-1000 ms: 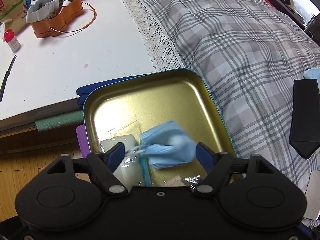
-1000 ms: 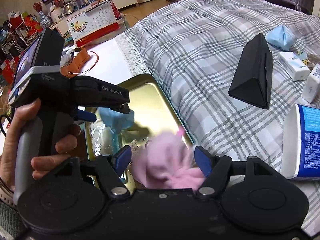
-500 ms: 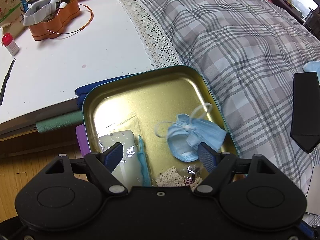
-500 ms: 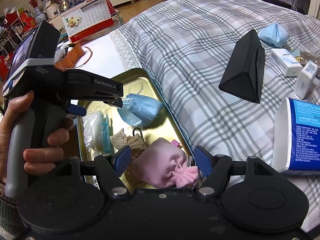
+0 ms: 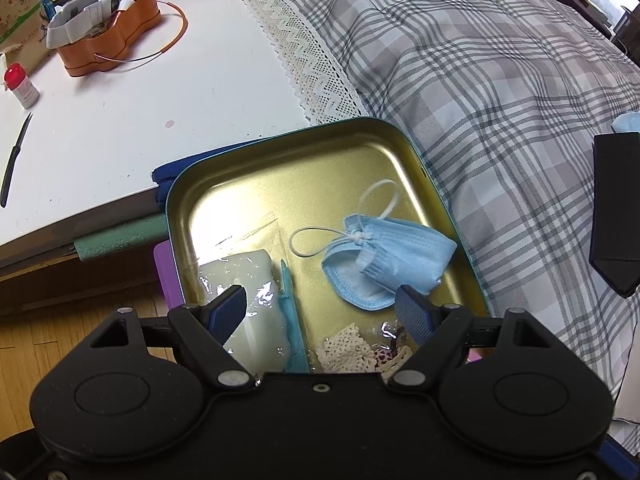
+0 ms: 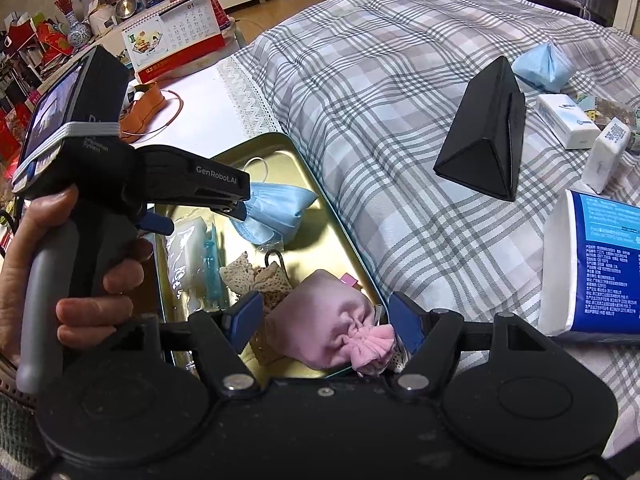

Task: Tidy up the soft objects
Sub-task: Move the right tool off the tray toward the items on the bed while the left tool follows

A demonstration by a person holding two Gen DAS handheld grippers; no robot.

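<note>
A gold tin tray (image 5: pixel 304 168) with a teal rim sits at the edge of the plaid bed. A folded blue face mask (image 5: pixel 386 266) lies loose in it, also in the right wrist view (image 6: pixel 276 210). My left gripper (image 5: pixel 320 308) is open and empty just above the tray's near side. A pink cloth pouch (image 6: pixel 340 326) lies at the tray's near corner (image 6: pixel 340 236). My right gripper (image 6: pixel 326 322) is open around the pouch without squeezing it. Lace trim (image 6: pixel 256 276) and a clear packet (image 5: pixel 248 280) also lie in the tray.
A black triangular case (image 6: pixel 486 148), another blue mask (image 6: pixel 540 66), white boxes (image 6: pixel 568 120) and a blue-and-white pack (image 6: pixel 600 264) lie on the plaid bedcover. The white table (image 5: pixel 120 120) holds an orange tin (image 5: pixel 108 40), a red-capped bottle (image 5: pixel 20 86) and a knife (image 5: pixel 14 158).
My left gripper let go of the blue mask, which dropped into the tray; my right gripper let the pink pouch settle at the tray's near corner. Both have drawn back slightly.
</note>
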